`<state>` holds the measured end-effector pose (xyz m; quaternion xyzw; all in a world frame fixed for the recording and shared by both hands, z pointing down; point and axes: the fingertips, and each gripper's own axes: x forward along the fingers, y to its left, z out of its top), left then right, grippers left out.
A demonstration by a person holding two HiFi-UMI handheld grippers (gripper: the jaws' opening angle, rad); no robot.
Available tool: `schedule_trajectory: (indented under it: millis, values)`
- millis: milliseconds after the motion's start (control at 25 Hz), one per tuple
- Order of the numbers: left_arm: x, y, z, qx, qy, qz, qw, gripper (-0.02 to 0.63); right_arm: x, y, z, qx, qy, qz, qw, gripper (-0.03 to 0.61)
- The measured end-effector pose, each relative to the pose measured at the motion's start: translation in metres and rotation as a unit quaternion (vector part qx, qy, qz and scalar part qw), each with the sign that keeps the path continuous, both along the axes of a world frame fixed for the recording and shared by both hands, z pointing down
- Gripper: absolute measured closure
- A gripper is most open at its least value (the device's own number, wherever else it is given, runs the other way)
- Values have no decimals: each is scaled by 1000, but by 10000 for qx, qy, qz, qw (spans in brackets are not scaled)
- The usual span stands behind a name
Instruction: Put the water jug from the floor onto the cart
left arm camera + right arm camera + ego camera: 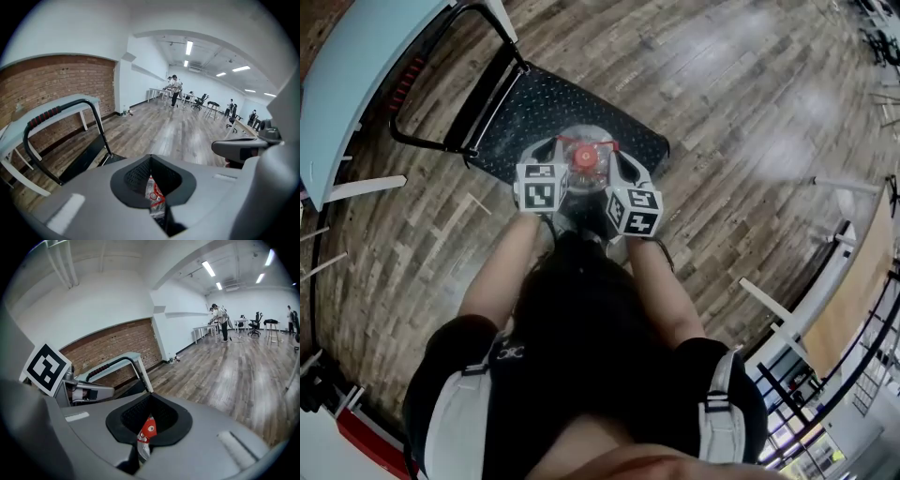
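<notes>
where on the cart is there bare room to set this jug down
The black cart deck is bare all over, from its handle end to the corner right of the water jug. The wood floor right of the cart is open too. It is tight only at left, between the handle and the blue table.

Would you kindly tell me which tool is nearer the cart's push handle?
Left. The left tool grips the water jug on the side facing the cart's push handle; the right tool grips the jug's far side.
</notes>
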<state>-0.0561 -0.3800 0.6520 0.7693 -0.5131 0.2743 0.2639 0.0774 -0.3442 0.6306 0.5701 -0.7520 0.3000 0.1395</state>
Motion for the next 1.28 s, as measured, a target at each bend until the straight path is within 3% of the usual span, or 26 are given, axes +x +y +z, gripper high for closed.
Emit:
schedule_trajectory:
  millis: [400,760,960,1280]
  values:
    - [-13,-34,-124,1065,-137,-48,9942,612,3,-27,-78,568,248,203,9979,565]
    - [-8,-47,-229,1927,5,-67,9812,612,2,-49,-188,1568,186,165,9873,566]
    - [-4,-42,-242,2053,-7,-24,9787,612,7,-51,-217,1737,256,175,9843,566]
    - [-1,-36,-237,1986,-79,-8,9801,612,13,-46,-217,1756,372,90,9837,568]
